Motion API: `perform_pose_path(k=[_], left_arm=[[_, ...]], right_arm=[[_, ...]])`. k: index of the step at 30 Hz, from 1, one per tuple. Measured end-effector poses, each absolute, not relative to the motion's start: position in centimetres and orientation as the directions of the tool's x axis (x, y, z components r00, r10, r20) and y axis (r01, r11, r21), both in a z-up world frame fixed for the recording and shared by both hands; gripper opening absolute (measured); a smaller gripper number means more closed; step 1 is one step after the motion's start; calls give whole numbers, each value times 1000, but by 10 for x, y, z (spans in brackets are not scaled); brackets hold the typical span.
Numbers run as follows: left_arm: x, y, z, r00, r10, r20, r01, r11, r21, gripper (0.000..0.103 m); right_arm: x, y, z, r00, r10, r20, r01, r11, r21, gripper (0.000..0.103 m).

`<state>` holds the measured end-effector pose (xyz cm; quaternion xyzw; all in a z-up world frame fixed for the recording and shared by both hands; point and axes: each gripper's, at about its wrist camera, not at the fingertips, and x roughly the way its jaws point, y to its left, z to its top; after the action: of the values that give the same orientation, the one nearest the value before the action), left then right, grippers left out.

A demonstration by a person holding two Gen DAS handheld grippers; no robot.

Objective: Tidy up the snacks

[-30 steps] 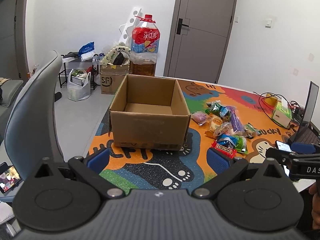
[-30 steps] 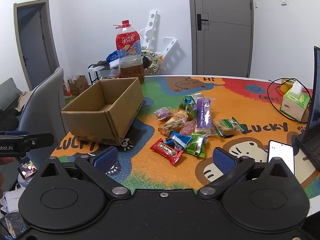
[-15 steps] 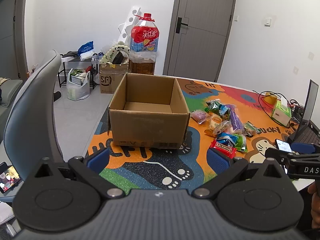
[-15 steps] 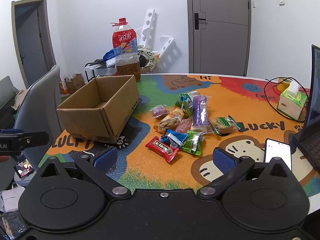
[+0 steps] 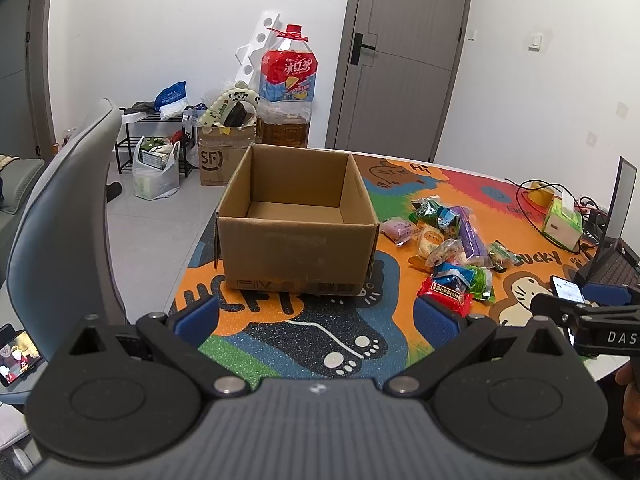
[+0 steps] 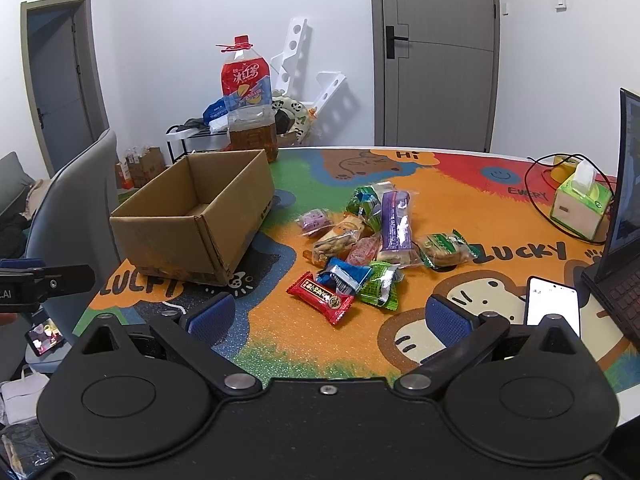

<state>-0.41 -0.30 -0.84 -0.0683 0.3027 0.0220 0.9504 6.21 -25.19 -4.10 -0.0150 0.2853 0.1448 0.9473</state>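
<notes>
A grey, smooth-backed chair (image 6: 76,208) stands at the table's left edge. On the grainy, bright cartoon mat (image 6: 460,208) sits an open corrugated cardboard box (image 6: 200,216), rectangular, its long axis running away from the cameras, nothing visible inside. Behind it rises a clear plastic jug (image 6: 250,108) of amber liquid. Right of the box lies a loose pile of crinkly foil snacks (image 6: 360,248): a red packet (image 6: 320,293) nearest, slanted; a long purple bar (image 6: 395,226) pointing away. Further right, a phone (image 6: 554,304), a tissue box (image 6: 580,204). The left gripper (image 5: 316,316) and right gripper (image 6: 330,316) both hang spread wide, holding nothing.
</notes>
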Motion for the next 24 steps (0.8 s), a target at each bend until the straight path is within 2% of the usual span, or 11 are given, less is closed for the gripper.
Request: perform_pose_path(k=[24], left_arm=[[11, -14, -14, 814, -15, -581, -72, 989, -127, 103]], right_arm=[[77, -270, -56, 811, 248, -530, -247, 966, 74, 103]])
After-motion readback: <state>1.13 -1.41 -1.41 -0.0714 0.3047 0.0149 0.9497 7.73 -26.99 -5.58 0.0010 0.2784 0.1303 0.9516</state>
